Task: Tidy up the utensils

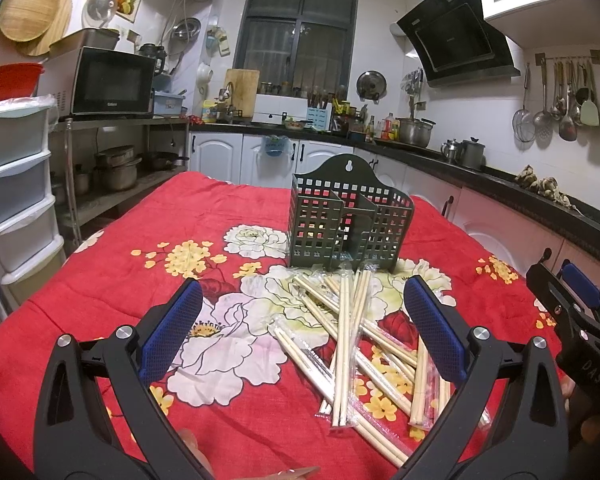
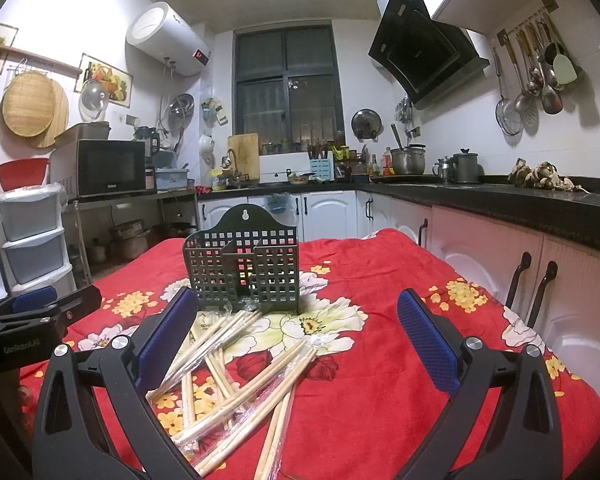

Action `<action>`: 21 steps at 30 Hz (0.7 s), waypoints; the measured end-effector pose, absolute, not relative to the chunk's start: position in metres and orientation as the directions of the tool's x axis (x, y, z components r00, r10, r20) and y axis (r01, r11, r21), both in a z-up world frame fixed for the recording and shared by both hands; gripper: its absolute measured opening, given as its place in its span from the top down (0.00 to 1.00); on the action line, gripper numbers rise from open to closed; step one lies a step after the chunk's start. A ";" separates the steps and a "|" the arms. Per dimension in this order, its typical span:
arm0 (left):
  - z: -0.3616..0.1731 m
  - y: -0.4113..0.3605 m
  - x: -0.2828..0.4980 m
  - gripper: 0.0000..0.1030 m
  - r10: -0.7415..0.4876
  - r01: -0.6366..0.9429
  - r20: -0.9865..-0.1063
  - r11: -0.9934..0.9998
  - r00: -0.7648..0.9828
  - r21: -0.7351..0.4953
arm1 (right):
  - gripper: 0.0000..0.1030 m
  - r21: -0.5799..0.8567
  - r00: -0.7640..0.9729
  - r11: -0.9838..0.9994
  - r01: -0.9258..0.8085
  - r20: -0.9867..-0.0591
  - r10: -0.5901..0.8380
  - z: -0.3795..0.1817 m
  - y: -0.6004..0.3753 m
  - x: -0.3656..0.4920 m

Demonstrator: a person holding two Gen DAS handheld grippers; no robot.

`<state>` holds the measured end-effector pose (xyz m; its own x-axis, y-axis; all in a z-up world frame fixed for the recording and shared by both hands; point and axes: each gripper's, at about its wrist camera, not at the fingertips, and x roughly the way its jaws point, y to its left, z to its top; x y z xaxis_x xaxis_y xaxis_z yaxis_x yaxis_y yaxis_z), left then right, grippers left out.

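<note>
Both claws, left gripper [image 1: 303, 326] and right gripper [image 2: 292, 334], hang spread and empty near the holder [image 1: 348, 224]; wrapped chopsticks [image 1: 352, 332] lie piled just before it, seemingly touching its base.

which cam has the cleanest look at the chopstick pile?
Left wrist: the chopstick pile lies between the open left gripper fingers, nearly all visible, in front of the holder. Right wrist shows it off-center, partly hidden behind a finger of the right gripper.

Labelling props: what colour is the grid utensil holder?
Dark grey-green utensil holder, clearest in the left wrist view.
</note>
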<state>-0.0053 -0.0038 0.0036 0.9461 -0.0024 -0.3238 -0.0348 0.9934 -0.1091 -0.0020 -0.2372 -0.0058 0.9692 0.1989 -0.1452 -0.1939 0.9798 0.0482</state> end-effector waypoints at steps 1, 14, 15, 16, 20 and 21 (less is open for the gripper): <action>0.004 -0.005 -0.006 0.10 -0.003 -0.034 -0.324 0.993 0.946 -0.109 | 0.06 0.049 0.969 0.980 -0.193 -0.145 0.198 -0.006 -0.238 -0.001; 0.000 0.001 0.001 0.10 -0.001 -0.034 -0.322 0.994 0.947 -0.104 | 0.06 0.050 0.969 0.980 -0.195 -0.148 0.200 -0.006 -0.238 -0.002; 0.000 0.001 0.001 0.10 -0.001 -0.035 -0.321 0.994 0.947 -0.104 | 0.06 0.048 0.968 0.979 -0.196 -0.151 0.201 -0.006 -0.237 -0.002; 0.000 0.001 0.001 0.10 -0.002 -0.034 -0.321 0.994 0.947 -0.105 | 0.06 0.047 0.967 0.979 -0.199 -0.152 0.204 -0.006 -0.237 -0.002; 0.001 0.002 0.000 0.10 -0.008 -0.030 -0.325 0.993 0.946 -0.110 | 0.06 0.051 0.961 0.973 -0.224 -0.157 0.229 -0.004 -0.238 -0.001; -0.009 0.004 0.006 0.10 -0.003 -0.035 -0.330 0.993 0.944 -0.112 | 0.06 0.053 0.959 0.972 -0.231 -0.159 0.236 -0.003 -0.238 0.000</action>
